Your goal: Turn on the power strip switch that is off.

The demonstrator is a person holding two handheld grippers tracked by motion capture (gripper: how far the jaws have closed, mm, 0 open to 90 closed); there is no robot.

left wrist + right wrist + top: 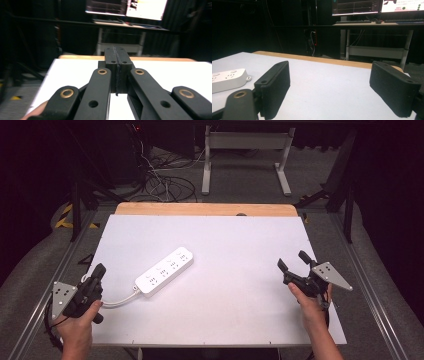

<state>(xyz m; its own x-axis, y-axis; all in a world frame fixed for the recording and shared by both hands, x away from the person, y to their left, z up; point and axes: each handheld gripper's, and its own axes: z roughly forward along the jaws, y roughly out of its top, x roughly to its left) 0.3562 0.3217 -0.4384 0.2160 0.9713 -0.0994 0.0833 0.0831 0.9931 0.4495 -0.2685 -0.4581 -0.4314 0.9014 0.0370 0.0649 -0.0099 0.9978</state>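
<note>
A white table [240,310] with a wooden far edge carries a white power strip [164,271] lying diagonally.

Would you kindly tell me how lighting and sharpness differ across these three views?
High view: the white table is evenly lit, the surroundings dark, the power strip sharp. Left gripper view: the shut left gripper looms soft. Right gripper view: the open right gripper is grainy, the monitors glare.
</note>
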